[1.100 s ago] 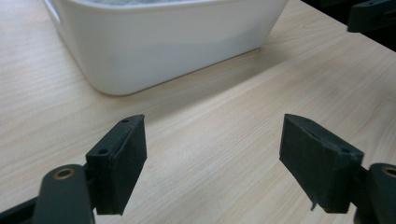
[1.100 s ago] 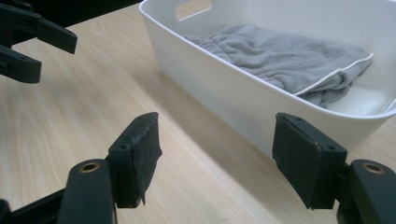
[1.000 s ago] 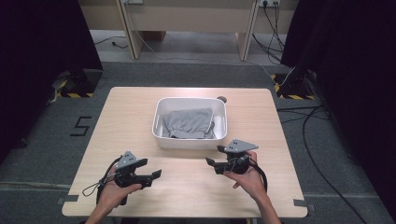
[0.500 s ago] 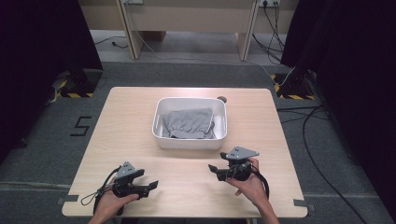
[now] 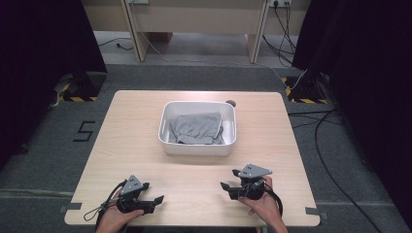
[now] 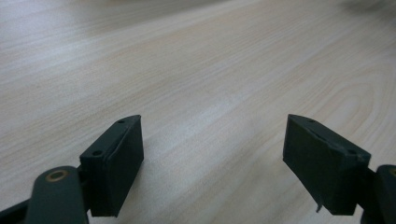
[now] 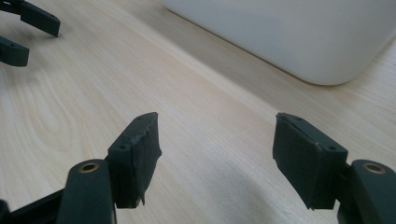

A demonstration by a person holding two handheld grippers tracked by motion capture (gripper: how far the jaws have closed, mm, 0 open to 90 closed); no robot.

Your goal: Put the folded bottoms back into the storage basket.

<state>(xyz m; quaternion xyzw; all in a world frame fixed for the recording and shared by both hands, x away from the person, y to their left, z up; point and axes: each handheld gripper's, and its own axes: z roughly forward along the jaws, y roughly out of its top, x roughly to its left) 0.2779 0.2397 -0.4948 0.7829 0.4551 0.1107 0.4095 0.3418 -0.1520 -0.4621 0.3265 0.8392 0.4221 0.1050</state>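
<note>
A white bin (image 5: pixel 165 132) sits mid-table with a crumpled grey cloth (image 5: pixel 197 127) lying inside. My left gripper (image 5: pixel 154 193) is low over the wood near the front left edge, pointing right, held in a hand. In the left gripper view its jaws stand open (image 6: pixel 212 144) with bare tabletop between them. My right gripper (image 5: pixel 229 179) is near the front right, pointing left, also hand-held. It is open (image 7: pixel 217 144) and holds nothing, and beyond it are the bin's wall (image 7: pixel 289 32) and the left gripper's jaws (image 7: pixel 28 32).
The wooden table (image 5: pixel 272 131) stands on grey carpet. A small dark round spot (image 5: pixel 231 102) marks the table just behind the bin. Cables (image 5: pixel 335 141) trail on the floor to the right. Dark curtains hang on both sides.
Both hands have drawn back toward the table's near edge and sunk lower. Both grippers' jaws look just as wide as before.
</note>
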